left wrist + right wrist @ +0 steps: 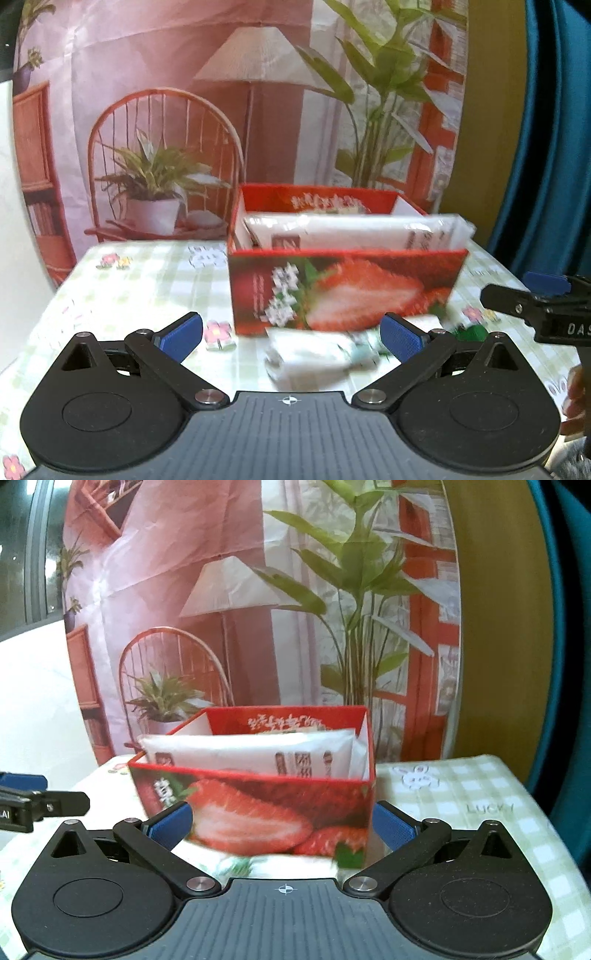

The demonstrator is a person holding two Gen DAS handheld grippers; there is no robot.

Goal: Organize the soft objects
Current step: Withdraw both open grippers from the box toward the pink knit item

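Strawberry box (343,288) dead ahead, bare tablecloth (140,288) alongside

Checked green tablecloth (155,280) under strawberry box (343,291), white soft pack (314,354) just before it

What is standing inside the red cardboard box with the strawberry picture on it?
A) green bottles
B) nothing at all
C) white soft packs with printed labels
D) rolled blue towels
C: white soft packs with printed labels stand upright inside the red cardboard box with the strawberry picture, their tops rising above its front wall, as the left wrist view also shows.
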